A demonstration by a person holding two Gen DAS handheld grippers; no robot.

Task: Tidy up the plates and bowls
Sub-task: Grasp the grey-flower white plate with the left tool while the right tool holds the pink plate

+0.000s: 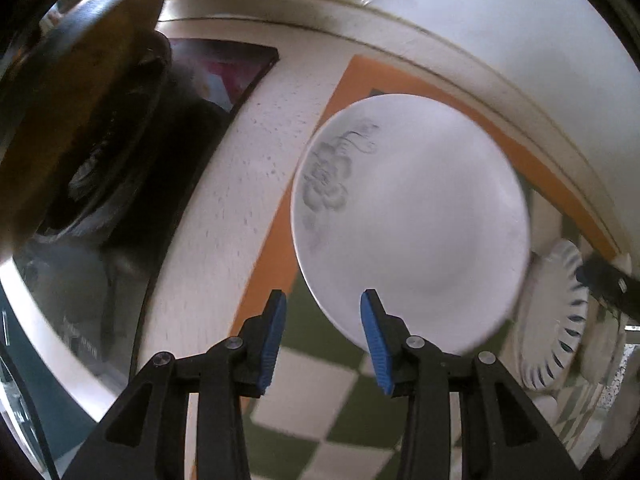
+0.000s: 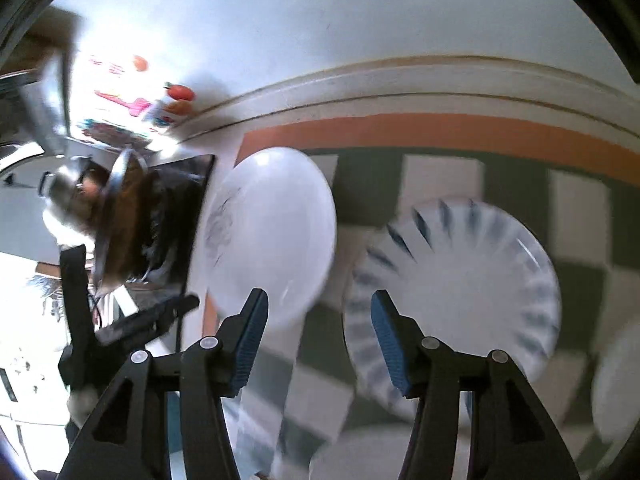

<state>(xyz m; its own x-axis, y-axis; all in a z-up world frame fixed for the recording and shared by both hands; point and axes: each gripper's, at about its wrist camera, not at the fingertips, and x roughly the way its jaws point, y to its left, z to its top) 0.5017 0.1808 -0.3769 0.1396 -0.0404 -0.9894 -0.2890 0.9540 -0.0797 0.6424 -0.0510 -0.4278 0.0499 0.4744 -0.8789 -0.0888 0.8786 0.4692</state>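
On the checked cloth point(image 1: 320, 432) lies a white plate point(image 1: 412, 216), face up, its grey flower print toward the stove point(image 1: 92, 184). Beside it, apart, lies a blue-striped plate point(image 2: 456, 304). Left gripper point(image 1: 323, 336) and right gripper point(image 2: 320, 340) both hover wide open, holding nothing.

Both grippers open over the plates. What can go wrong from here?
1. The left gripper is open at the near rim of the floral plate; one pad already overlaps that rim, so closing there may only nudge the plate.
2. The floral plate lies close beside the striped plate; sliding either could knock them together.
3. The right wrist view is motion-blurred, so aligning the right gripper on a rim looks unreliable.
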